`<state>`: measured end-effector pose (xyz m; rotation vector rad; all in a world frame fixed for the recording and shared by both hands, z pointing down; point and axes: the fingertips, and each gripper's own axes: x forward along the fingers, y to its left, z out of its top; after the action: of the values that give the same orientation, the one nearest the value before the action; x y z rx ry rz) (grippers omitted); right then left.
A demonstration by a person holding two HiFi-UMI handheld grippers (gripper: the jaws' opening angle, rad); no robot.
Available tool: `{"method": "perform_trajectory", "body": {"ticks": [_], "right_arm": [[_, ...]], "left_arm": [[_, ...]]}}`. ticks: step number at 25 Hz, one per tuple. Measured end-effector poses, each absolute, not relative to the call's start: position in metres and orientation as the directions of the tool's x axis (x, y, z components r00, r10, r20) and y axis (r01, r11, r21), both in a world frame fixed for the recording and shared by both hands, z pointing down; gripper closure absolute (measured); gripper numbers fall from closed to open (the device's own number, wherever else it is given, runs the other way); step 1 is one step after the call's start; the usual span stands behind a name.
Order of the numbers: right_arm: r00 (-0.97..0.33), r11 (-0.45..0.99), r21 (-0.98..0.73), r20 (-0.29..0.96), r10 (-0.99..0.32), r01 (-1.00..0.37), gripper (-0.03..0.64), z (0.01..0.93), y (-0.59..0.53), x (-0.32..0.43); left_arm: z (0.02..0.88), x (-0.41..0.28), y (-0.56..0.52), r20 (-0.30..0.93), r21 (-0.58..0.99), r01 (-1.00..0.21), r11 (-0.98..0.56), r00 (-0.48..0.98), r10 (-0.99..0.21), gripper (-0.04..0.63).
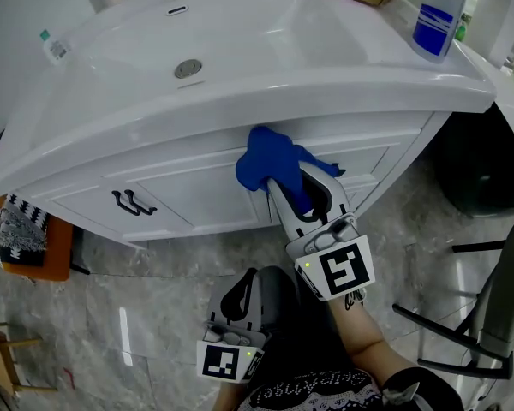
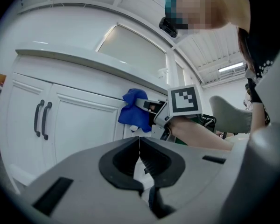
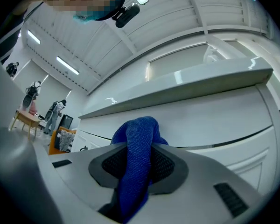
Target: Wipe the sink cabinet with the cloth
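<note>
A blue cloth is bunched against the front of the white sink cabinet, just under the basin's overhang. My right gripper is shut on the cloth, which fills the gap between its jaws. From the left gripper view the blue cloth and the right gripper press on the cabinet face beside a door panel. My left gripper hangs low near the person's body, away from the cabinet. Its jaws meet in a thin line with nothing between them.
A white basin with a drain tops the cabinet. Two black door handles sit left of the cloth. A blue-labelled bottle stands at the back right. An orange stool with a patterned cloth is at the left, a dark chair frame at the right.
</note>
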<state>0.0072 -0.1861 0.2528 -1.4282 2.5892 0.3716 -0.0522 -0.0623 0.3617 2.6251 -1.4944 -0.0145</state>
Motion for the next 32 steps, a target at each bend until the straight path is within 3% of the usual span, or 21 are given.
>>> {"method": "perform_trajectory", "body": {"ticks": [32], "right_arm": [[-0.451, 0.464, 0.025, -0.292, -0.843, -0.885, 0.502, 0.252, -0.199, 0.083]], "left_arm": [[0.368, -0.019, -0.057, 0.067, 0.137, -0.838, -0.528, 0.54, -0.839, 0.591]]}}
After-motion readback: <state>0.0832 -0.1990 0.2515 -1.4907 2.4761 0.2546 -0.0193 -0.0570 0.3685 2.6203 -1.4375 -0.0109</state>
